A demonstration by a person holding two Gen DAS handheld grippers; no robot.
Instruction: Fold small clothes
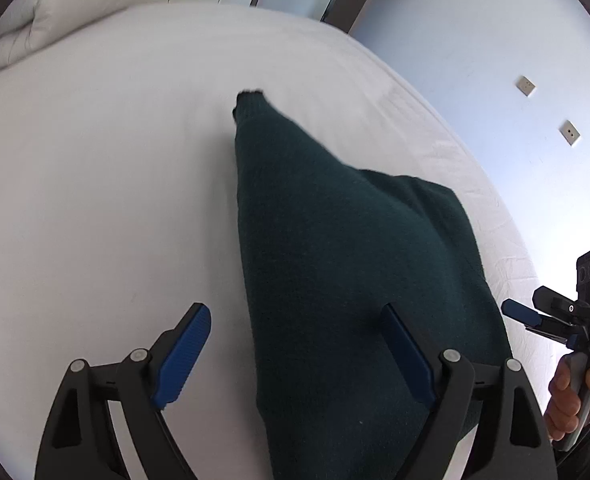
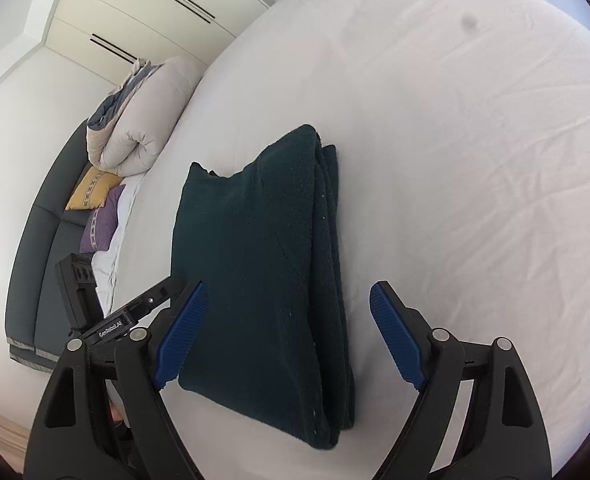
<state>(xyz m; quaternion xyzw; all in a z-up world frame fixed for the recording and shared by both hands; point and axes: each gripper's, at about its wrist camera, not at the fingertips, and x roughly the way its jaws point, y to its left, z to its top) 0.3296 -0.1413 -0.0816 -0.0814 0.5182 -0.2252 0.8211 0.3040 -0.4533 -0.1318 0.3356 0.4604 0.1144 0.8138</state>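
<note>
i have both grippers spread wide and holding nothing. the left gripper [image 1: 295, 354] hangs just above the cloth [image 1: 335, 260], its right finger [image 1: 405, 352] over the dark fabric and its left finger [image 1: 183, 360] over bare sheet. the right gripper [image 2: 291, 340] straddles the near end of the cloth [image 2: 263, 280] from the other side, one finger to each side of it, neither one clearly touching.

the cloth is a dark green knit, lying on the bed [image 2: 455, 160] between and ahead of my fingers. from the right wrist it reads as a stack of several layers, with the folded edges running along its right side. i judge it soft, limp and light, with a fuzzy surface that should grip the ribbed pads well, but the layers will slide over each other if i pinch only the top one. i would take it at a corner or along the stacked edge, catching every layer at once.

past it, the white sheet is lightly wrinkled. farther off lie a rolled duvet [image 2: 135, 120], a yellow pillow [image 2: 91, 194], a purple pillow [image 2: 103, 224], and cream wardrobe doors [image 2: 135, 12].
</note>
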